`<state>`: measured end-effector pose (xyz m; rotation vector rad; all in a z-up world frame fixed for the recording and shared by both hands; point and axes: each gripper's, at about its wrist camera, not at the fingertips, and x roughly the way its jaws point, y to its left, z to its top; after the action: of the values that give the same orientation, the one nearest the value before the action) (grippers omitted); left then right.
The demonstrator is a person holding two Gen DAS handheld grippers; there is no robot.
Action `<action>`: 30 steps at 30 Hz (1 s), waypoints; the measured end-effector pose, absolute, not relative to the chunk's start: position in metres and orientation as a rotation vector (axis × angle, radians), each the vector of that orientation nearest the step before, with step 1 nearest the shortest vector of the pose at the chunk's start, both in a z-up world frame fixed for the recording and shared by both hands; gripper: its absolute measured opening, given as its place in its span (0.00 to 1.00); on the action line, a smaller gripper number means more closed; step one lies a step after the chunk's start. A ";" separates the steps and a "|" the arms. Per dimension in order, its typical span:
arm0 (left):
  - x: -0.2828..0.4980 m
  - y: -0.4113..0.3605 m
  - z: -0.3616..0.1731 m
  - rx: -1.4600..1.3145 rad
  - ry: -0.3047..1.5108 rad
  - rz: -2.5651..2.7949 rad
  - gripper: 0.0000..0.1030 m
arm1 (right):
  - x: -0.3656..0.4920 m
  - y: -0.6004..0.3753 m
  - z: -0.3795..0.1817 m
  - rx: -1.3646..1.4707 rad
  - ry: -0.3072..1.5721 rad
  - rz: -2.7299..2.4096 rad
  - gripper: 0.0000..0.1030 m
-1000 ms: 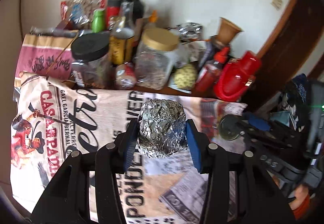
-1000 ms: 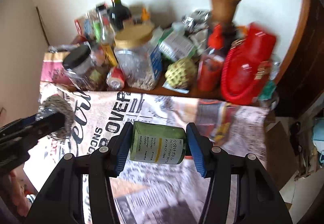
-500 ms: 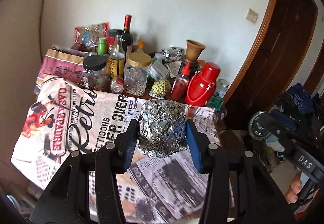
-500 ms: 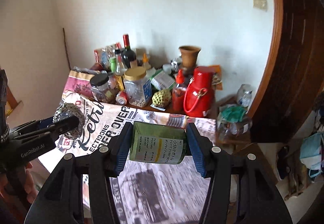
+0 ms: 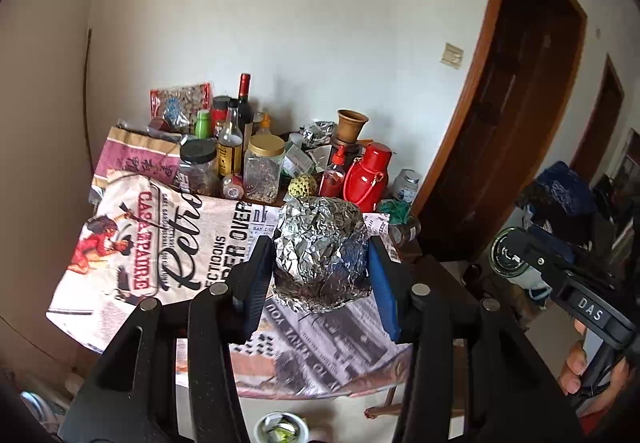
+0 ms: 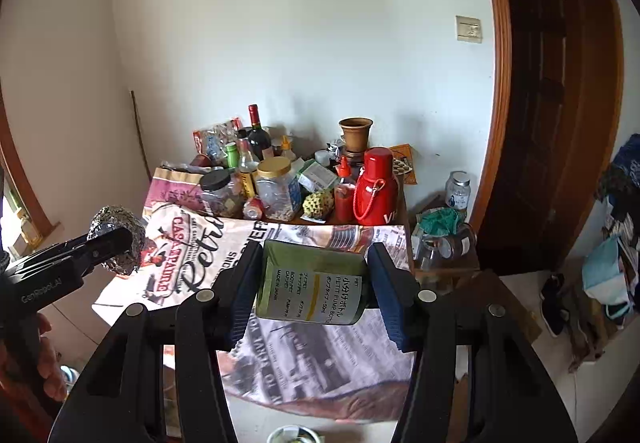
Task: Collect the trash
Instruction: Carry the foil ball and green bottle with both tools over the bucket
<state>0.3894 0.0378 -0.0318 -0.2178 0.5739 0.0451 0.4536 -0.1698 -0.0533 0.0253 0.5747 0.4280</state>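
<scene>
Foil ball (image 5: 320,255), crumpled and silver, sits clamped between the blue pads of the left gripper (image 5: 320,267) in the left wrist view, held in the air above the printed tablecloth (image 5: 160,251). Beyond it, at the far end of the table against the white wall: a gold-lidded jar (image 5: 263,171), a black-lidded jar (image 5: 198,171), a wine bottle (image 5: 244,107), a red flask (image 5: 370,179), a brown pot (image 5: 352,125). At the right edge, the right gripper's body shows side-on with a hand (image 5: 580,367) on its handle; dark wooden door frame (image 5: 472,115) behind. A small white bowl (image 5: 282,429) lies on the floor at the bottom edge. Right wrist view: right gripper (image 6: 314,283) closed on a green bottle (image 6: 310,283), lying sideways between the pads, label with printed text facing the camera, also held over the cloth (image 6: 192,263). Left gripper (image 6: 116,243) visible at the left edge, well apart from the right one, foil ball (image 6: 116,227) in its grip. Same clutter at the table's far end; glass jars (image 6: 444,243) on a low stand right of the table.
</scene>
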 end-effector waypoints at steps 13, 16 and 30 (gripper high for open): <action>0.249 0.090 -0.041 -0.174 0.575 -0.030 0.45 | 0.313 -0.126 -0.059 0.030 0.554 0.325 0.49; 0.226 0.093 -0.053 -0.177 0.594 -0.054 0.45 | 0.285 -0.122 -0.066 0.030 0.571 0.304 0.49; 0.189 0.072 -0.109 -0.207 0.765 -0.127 0.45 | 0.256 -0.131 -0.120 0.018 0.798 0.264 0.49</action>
<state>0.1887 0.0718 -0.1086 -0.2065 0.7649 -0.1271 0.2555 -0.1309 -0.1204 0.0179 0.7976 0.2643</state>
